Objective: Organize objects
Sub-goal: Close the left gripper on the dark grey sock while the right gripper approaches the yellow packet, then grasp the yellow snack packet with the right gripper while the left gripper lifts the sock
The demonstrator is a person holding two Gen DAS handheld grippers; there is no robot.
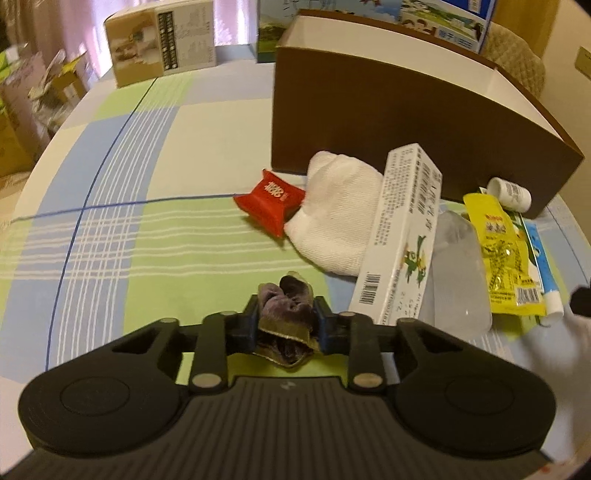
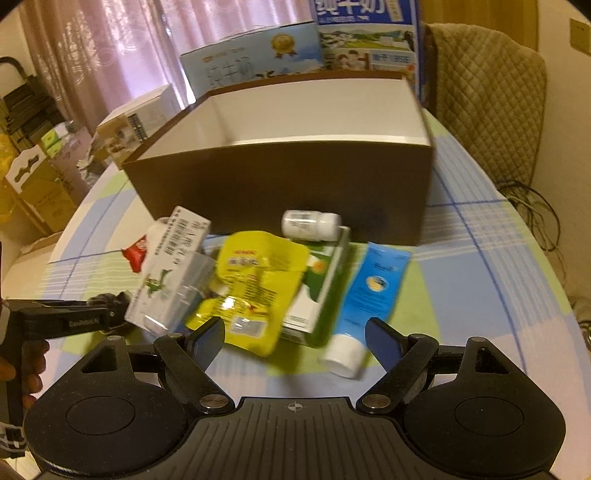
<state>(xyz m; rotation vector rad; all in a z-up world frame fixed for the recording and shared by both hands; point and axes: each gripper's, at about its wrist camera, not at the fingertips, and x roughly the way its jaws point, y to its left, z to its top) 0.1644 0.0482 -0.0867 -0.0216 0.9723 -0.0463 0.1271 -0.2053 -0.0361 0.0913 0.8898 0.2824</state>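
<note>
My left gripper (image 1: 286, 319) is shut on a crumpled purple and olive scrunchie (image 1: 286, 302), held just above the tablecloth. Ahead of it lie a red packet (image 1: 271, 201), a white cloth (image 1: 338, 218), a white medicine carton (image 1: 400, 236), a clear cup (image 1: 456, 273) and a yellow pouch (image 1: 498, 254). My right gripper (image 2: 295, 341) is open and empty, low over the pile: the yellow pouch (image 2: 255, 284), a green and white carton (image 2: 321, 291), a blue tube (image 2: 373, 295) and a white bottle (image 2: 310, 225). The open brown box (image 2: 280, 188) stands behind the pile.
Milk cartons (image 2: 362, 33) and a small printed box (image 1: 162, 44) stand at the table's far side. A padded chair (image 2: 487, 96) stands at the right. Cardboard boxes sit on the floor at the left (image 2: 40, 192). The left gripper shows in the right wrist view (image 2: 74, 317).
</note>
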